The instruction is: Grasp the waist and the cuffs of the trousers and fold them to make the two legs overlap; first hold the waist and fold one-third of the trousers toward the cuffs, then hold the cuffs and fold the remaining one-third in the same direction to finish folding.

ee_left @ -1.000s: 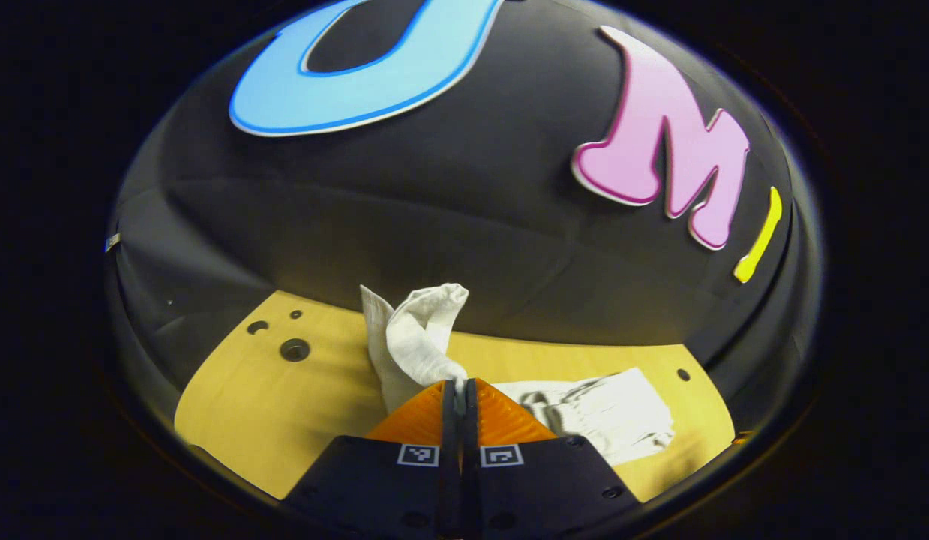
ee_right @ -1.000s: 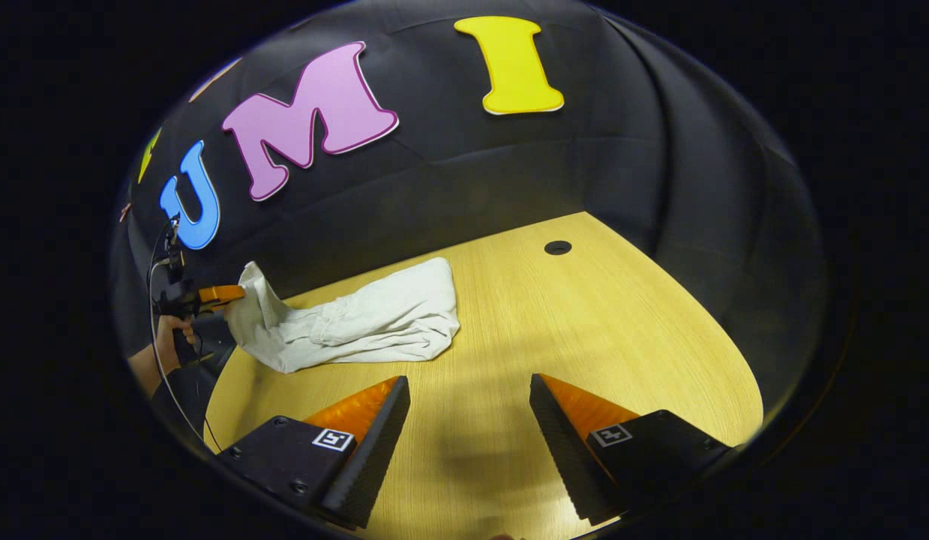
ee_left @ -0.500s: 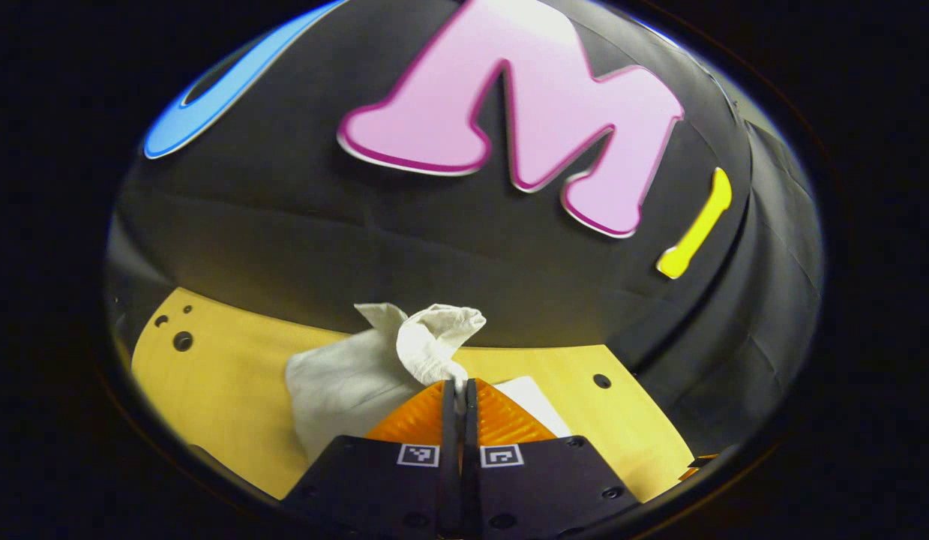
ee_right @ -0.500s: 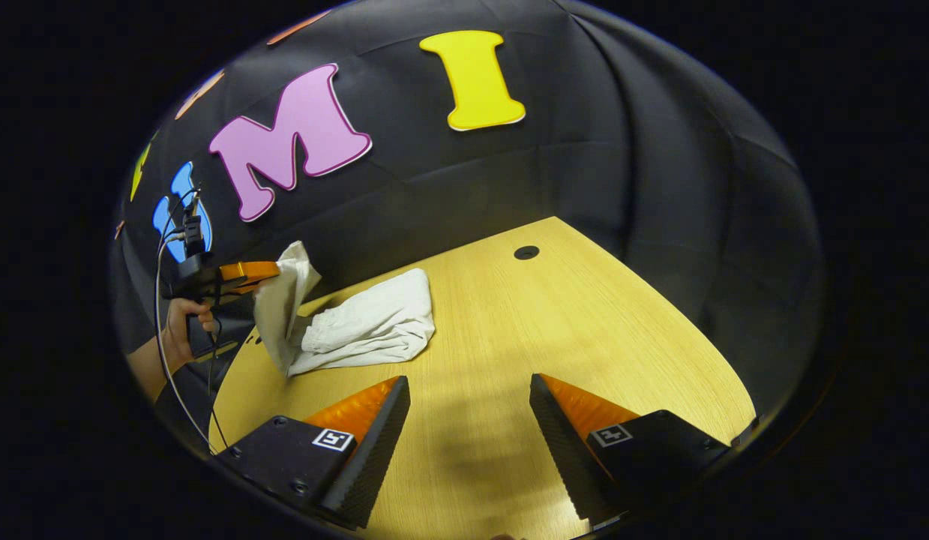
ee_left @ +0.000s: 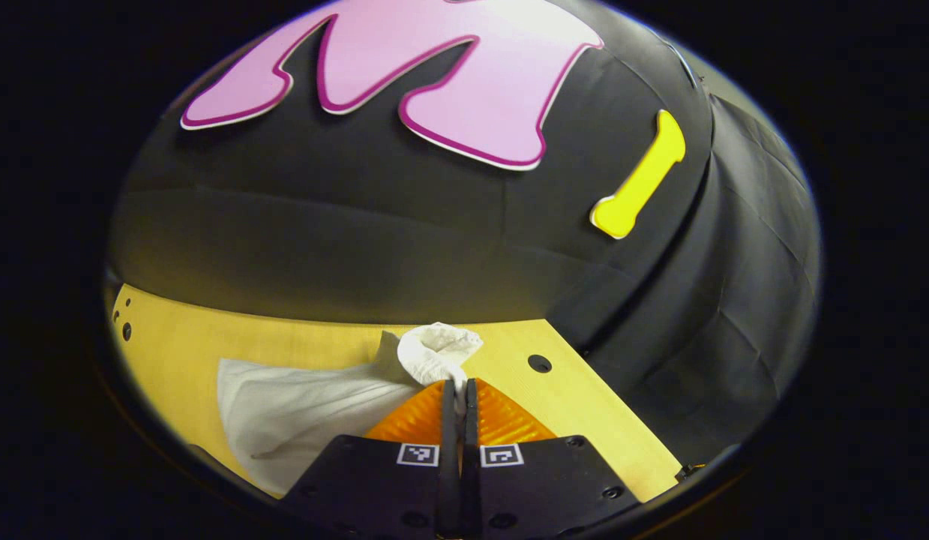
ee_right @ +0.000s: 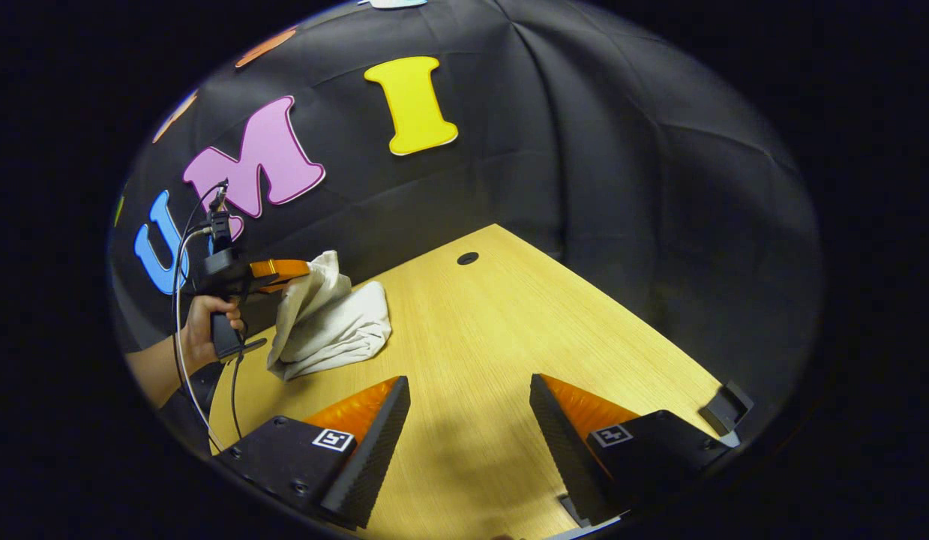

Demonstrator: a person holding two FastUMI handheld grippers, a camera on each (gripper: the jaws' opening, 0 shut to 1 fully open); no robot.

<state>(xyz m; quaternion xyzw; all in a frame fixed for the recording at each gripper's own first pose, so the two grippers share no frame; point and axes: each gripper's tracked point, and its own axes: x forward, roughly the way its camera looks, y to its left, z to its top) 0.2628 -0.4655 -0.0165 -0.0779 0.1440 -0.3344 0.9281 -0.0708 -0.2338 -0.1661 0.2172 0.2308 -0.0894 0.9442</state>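
The left gripper (ee_left: 457, 391) stayed pinched on one end of the trousers (ee_right: 325, 319) and had carried it over the rest on the table (ee_right: 509, 315). The last fold looked nearly done. The right gripper (ee_right: 468, 420) hung open, well apart.

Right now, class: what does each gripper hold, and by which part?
The left gripper pinches the trousers by a bunched end; which end cannot be told. The right gripper holds nothing.

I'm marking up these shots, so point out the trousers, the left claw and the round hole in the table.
trousers (ee_right: 337, 322): right gripper view, middle of the bunched cloth.
left claw (ee_left: 455, 394): left gripper view, at the fingertips pinching cloth.
round hole (ee_right: 468, 259): right gripper view, its dark centre.
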